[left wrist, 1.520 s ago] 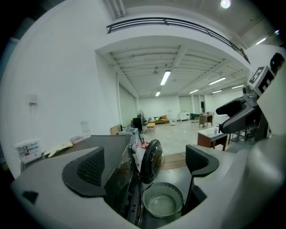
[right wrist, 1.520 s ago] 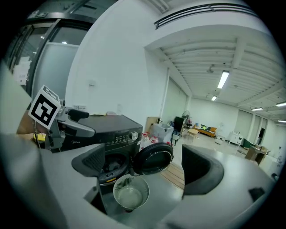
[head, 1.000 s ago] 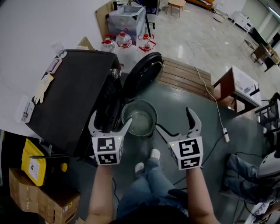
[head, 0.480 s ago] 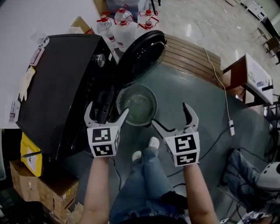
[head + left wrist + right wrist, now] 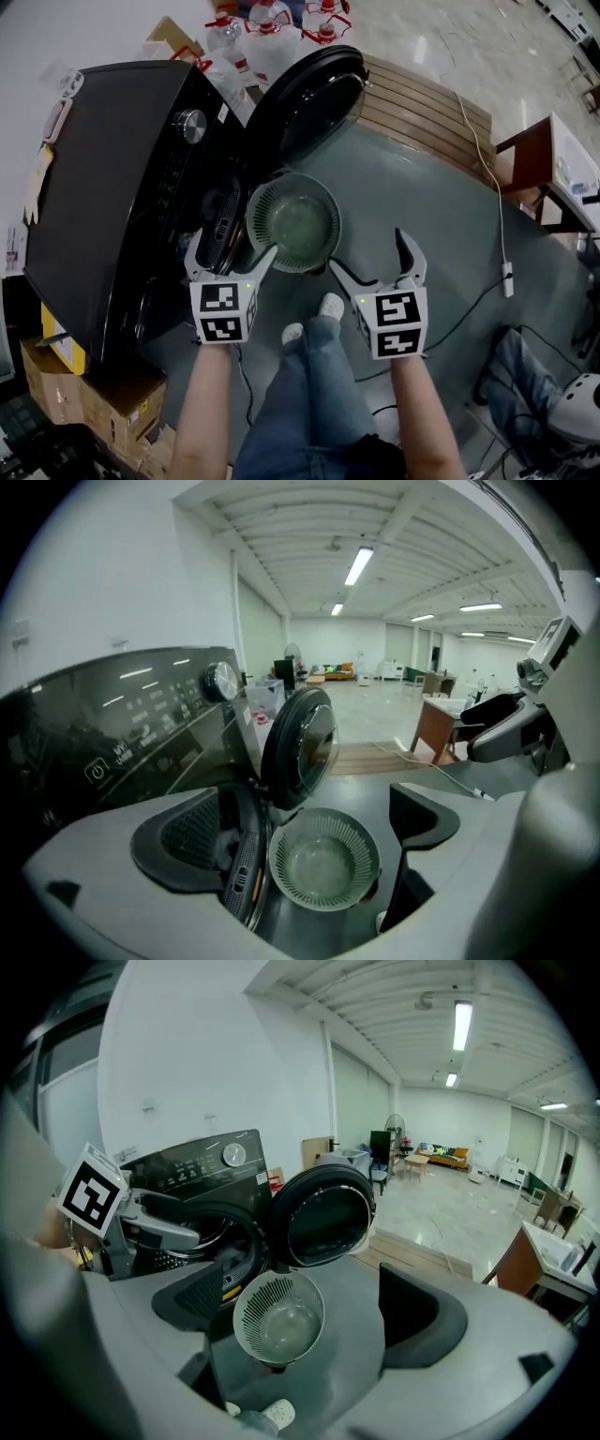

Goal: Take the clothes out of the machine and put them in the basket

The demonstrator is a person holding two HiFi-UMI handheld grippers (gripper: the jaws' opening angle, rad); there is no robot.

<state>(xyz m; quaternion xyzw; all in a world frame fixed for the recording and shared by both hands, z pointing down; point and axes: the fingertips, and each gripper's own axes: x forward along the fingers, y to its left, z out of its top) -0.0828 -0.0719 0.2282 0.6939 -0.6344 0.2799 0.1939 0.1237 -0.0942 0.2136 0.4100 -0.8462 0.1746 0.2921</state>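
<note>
A black front-loading machine (image 5: 112, 178) stands at the left with its round door (image 5: 309, 98) swung open. A pale green slotted basket (image 5: 293, 222) sits empty on the floor just in front of the drum opening (image 5: 220, 832), where a bit of light cloth (image 5: 223, 841) shows. My left gripper (image 5: 230, 264) is open, hovering by the drum mouth at the basket's near-left rim. My right gripper (image 5: 377, 267) is open too, to the right of the basket and above the floor. Neither holds anything.
Water bottles with red caps (image 5: 272, 23) stand behind the machine. A wooden platform (image 5: 422, 108) lies beyond the door, and a cable (image 5: 487, 187) runs across the grey floor. Cardboard boxes (image 5: 103, 412) sit at lower left; a wooden table (image 5: 553, 169) at right. The person's shoes (image 5: 314, 319) are below the basket.
The view has shifted so the machine and basket sit higher and closer. Both grippers stay open at about the same spacing, the left one still beside the drum opening.
</note>
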